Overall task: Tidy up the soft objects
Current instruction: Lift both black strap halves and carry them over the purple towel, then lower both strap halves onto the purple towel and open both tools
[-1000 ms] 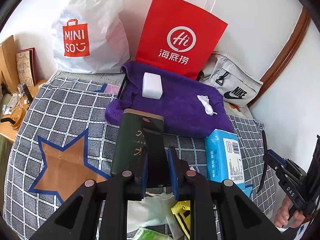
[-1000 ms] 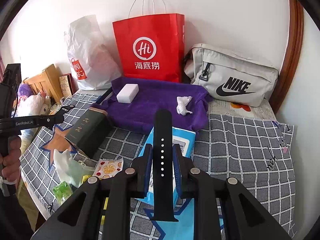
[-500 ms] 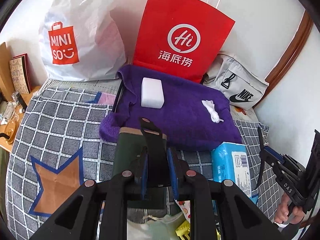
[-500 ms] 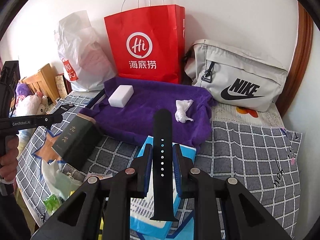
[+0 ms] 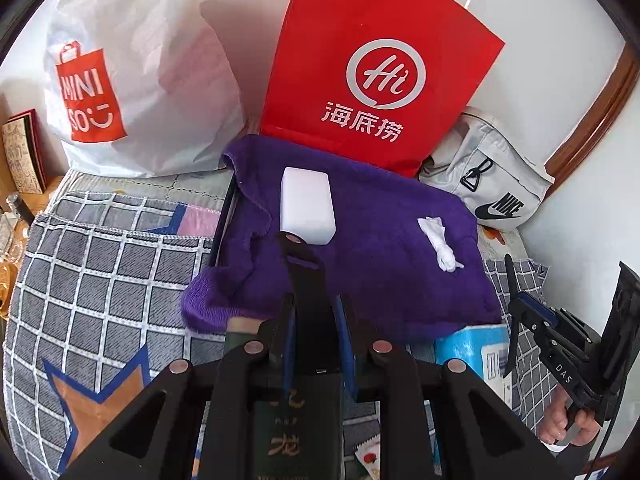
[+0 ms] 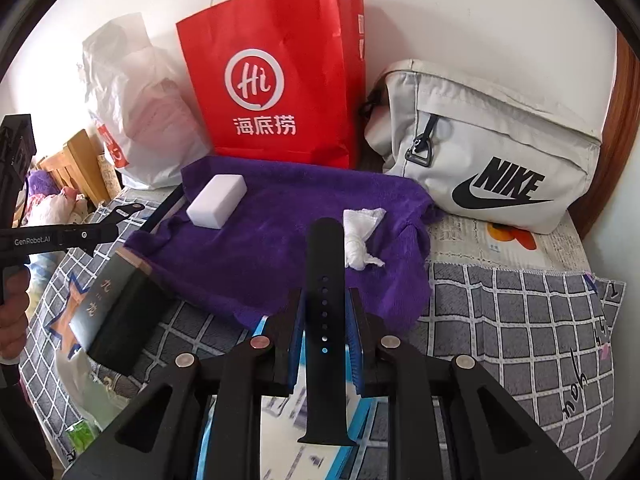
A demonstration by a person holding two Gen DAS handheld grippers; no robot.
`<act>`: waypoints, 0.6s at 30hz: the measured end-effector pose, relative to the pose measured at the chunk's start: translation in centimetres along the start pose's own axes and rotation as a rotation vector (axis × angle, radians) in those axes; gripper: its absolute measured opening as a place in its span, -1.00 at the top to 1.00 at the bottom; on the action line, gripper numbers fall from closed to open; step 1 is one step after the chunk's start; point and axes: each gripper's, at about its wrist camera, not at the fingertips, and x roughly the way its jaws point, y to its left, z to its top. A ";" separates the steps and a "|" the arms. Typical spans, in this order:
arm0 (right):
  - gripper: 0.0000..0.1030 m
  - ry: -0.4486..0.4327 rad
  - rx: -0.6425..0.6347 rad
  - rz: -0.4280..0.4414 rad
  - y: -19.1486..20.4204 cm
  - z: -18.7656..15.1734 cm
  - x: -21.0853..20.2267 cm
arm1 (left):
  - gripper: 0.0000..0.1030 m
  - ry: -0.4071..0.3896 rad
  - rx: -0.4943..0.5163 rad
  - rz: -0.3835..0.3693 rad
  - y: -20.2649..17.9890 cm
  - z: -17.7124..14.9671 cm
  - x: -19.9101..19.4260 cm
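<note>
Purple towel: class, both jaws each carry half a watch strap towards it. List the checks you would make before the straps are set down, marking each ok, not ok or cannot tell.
1. Left gripper shut on its buckle strap: ok.
2. Right gripper shut on the holed strap: ok.
3. Bare purple towel ahead of both straps: ok.
4. White block and white wad clear of the landing spot: cannot tell.
5. The grippers apart from each other: ok.
</note>
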 end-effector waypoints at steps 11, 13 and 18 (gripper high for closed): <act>0.61 0.018 -0.010 0.010 -2.1 3.0 4.4 | 0.64 0.048 0.012 0.016 -0.1 3.2 3.9; 0.61 0.024 -0.009 0.012 -2.4 3.4 5.3 | 0.64 0.055 0.008 0.016 0.1 3.6 4.5; 0.61 0.033 0.011 0.007 -3.4 4.1 6.8 | 0.64 0.064 0.003 0.017 0.1 4.2 5.6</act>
